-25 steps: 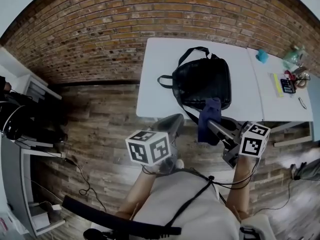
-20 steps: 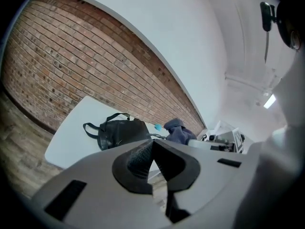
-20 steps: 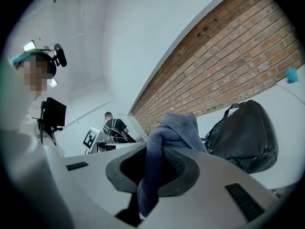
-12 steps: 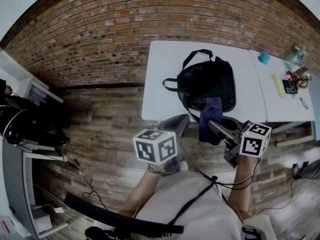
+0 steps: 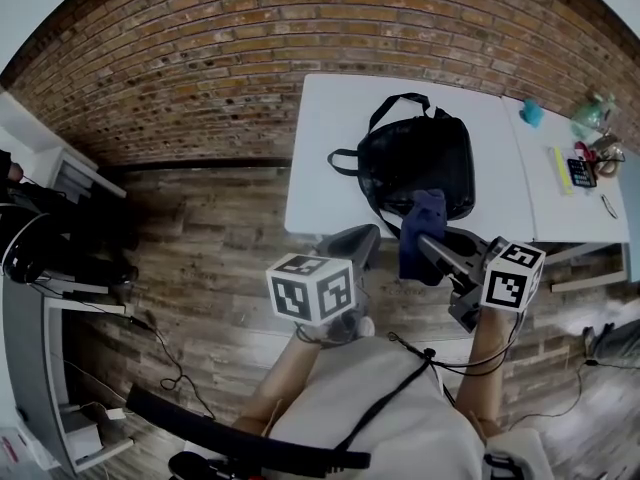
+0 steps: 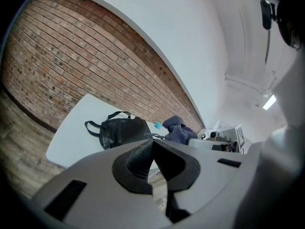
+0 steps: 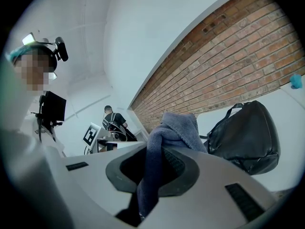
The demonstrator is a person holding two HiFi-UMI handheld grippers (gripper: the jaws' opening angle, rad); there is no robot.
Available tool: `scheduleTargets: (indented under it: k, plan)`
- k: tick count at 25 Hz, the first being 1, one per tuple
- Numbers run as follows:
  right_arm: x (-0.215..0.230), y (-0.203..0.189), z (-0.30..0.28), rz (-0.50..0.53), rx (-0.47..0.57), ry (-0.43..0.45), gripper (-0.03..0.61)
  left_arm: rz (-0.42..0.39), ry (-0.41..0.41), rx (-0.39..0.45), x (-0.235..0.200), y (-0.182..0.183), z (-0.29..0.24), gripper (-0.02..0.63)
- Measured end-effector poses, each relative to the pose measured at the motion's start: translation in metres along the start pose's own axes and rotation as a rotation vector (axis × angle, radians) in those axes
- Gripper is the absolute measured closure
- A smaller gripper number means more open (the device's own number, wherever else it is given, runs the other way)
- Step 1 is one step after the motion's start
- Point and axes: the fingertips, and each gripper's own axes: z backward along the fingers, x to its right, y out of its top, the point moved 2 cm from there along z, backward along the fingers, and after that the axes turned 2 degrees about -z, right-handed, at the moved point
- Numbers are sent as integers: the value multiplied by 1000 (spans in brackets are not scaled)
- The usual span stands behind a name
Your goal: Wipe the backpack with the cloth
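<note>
1. Right gripper (image 7: 157, 173), a grey plastic hand-held tool with a black-and-white marker cube, has its jaws clamped on a dark blue soft cloth (image 7: 177, 128). The cloth bunches above the jaws and hangs down below them.
2. A black soft fabric backpack (image 5: 415, 163) lies flat on a white rectangular table (image 5: 320, 148), its top handle pointing toward the red brick wall (image 5: 250, 48).
3. The cloth sits just in front of the backpack's near edge and appears not to touch it.
4. The left gripper (image 6: 152, 162), of the same grey plastic, has its jaws pressed together on nothing. It is held in front of the backpack and to its left, off the table.
5. Over the last second almost nothing has changed. The right gripper and cloth have stayed at the backpack's near edge, so wiping seems not to have begun.
</note>
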Motion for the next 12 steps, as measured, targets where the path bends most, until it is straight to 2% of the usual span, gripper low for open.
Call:
scheduleTargets:
  k: [12]
  plan:
    - [-1, -2, -1, 2, -3, -8, 532, 10, -3, 4, -1, -4, 1, 609]
